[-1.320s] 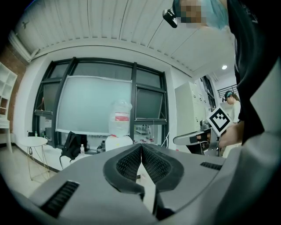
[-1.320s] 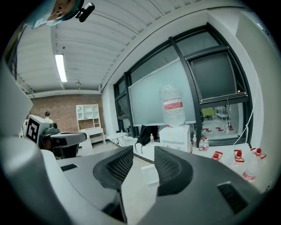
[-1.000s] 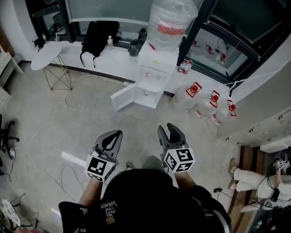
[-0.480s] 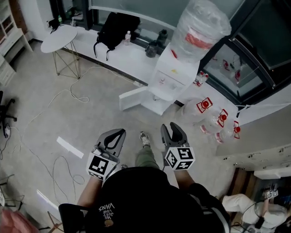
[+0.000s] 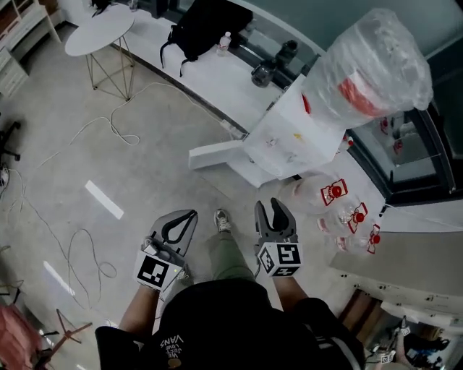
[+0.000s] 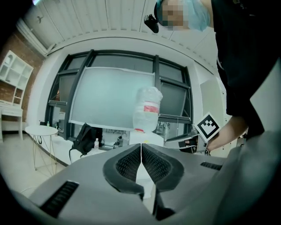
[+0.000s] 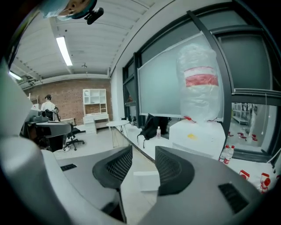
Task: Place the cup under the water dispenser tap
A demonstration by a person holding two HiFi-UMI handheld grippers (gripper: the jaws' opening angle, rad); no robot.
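- The left gripper (image 5: 190,214) was clenched: in its own view the two ribbed pads met along a thin seam, with nothing between them (image 6: 141,151).
- The right gripper (image 5: 270,204) was released. Its jaws stood apart in its own view (image 7: 143,154), and only bare floor and the dispenser's open door showed through the gap.
- The cup did not show in any view. Neither gripper carried it, and I could not tell where it stood.
- The water dispenser (image 5: 278,141) stood ahead of both grippers and well apart from them, against a low white ledge. An inverted water bottle (image 5: 369,69) wrapped in plastic film sat on top of it.
- Its lower cabinet door (image 5: 217,155) hung open. The taps on the front were too small to make out.
- Spare jugs (image 5: 340,202) with red labels lay on the floor just right of the dispenser, and a black backpack (image 5: 210,22) rested on the ledge to its left.
- Judgement: an empty cup would likely be light. If it were paper or thin plastic it would crush easily, so a gentle grip on the side wall at about mid-height should suit, keeping it upright.
- The cup would have to be found first, and the right gripper looked the readier to take it.
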